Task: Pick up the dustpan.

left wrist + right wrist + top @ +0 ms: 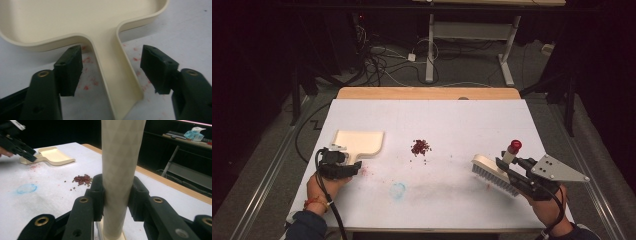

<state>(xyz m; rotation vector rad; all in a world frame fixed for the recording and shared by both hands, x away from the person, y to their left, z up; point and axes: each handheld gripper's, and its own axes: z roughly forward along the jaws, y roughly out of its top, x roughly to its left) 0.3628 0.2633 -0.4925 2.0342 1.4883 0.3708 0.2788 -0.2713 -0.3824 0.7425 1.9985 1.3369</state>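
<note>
Two risks. Left tongs (111, 71), apart astride the dustpan (362, 141) handle, may close off-centre and skid it. Right tongs (116, 197), clamped on the brush (492, 172) handle, may scatter the red bits (420, 147) across the surface (472, 120).

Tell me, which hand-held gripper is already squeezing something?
The right hand-held gripper. Its jaws are clamped on the brush handle. The left hand-held gripper only straddles the dustpan handle, with gaps on both sides.

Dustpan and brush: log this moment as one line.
left gripper: open, fingers astride dustpan handle | right gripper: shut on brush handle | red bits: unswept, mid-table
</note>
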